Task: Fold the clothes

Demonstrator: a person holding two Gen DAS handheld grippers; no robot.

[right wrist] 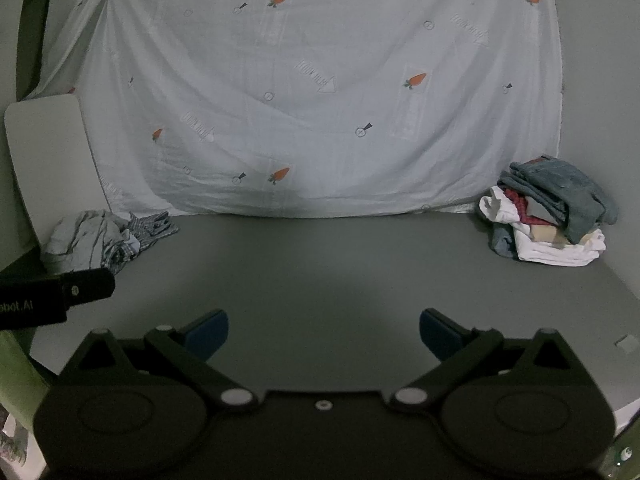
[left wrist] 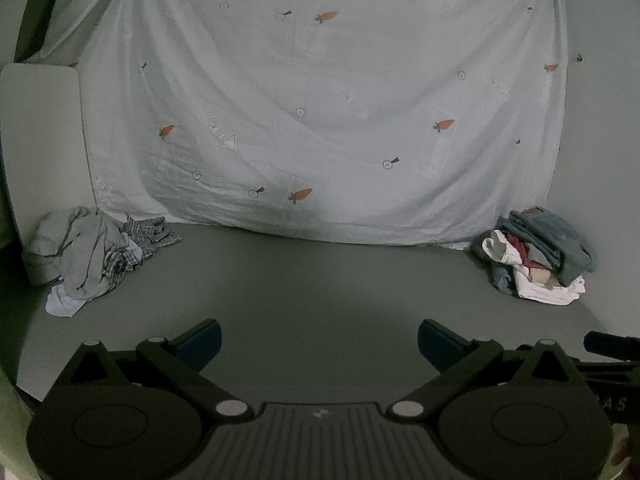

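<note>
Clothes piles (left wrist: 88, 252) (left wrist: 536, 256) sit apart; left hand-held gripper (left wrist: 320, 344) and right hand-held gripper (right wrist: 324, 334) gape empty.

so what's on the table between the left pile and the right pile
Nothing: both wrist views show bare grey table between the crumpled pile and the stacked pile.

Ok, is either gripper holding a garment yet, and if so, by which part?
Nothing is held. The left gripper and right gripper are both open over the bare table; the crumpled pile and folded stack lie untouched.
</note>
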